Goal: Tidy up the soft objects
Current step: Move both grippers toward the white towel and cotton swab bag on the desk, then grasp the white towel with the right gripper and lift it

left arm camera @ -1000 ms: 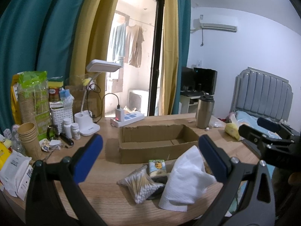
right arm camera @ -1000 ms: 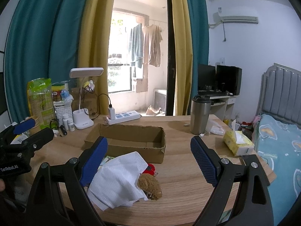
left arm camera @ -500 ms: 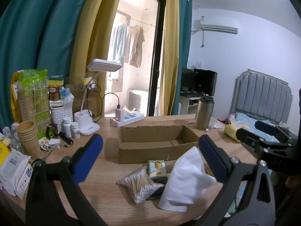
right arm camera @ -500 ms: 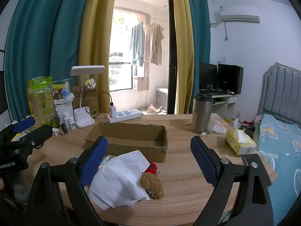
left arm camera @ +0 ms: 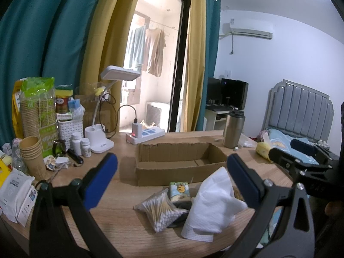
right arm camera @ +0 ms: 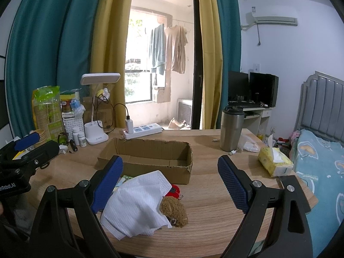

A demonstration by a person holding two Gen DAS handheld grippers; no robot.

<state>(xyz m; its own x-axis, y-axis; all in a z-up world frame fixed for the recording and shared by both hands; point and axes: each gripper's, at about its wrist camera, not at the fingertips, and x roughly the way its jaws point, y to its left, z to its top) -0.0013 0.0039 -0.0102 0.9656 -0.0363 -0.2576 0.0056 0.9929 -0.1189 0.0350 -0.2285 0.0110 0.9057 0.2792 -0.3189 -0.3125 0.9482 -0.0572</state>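
Observation:
An open cardboard box point(left arm camera: 176, 163) point(right arm camera: 148, 159) lies on the wooden table. In front of it lies a pile: a white cloth point(left arm camera: 212, 204) point(right arm camera: 137, 202), a bag of cotton swabs point(left arm camera: 161, 210), a small green tissue pack point(left arm camera: 179, 191), a brown plush toy point(right arm camera: 174, 208) and a red plush point(right arm camera: 174, 190). My left gripper point(left arm camera: 172, 180) is open and empty above the pile. My right gripper point(right arm camera: 169, 182) is open and empty above the cloth and the brown plush. Each gripper shows at the edge of the other's view.
A steel tumbler point(right arm camera: 231, 129), a yellow tissue pack point(right arm camera: 274, 163), a power strip point(right arm camera: 142, 130) and a white desk lamp point(right arm camera: 96, 133) stand around the box. Paper cups point(left arm camera: 32, 157), bottles and packets crowd the left edge. A bed point(right arm camera: 322, 161) is at the right.
Both grippers have shifted slightly; the view has tilted up a little. Nothing on the table has moved.

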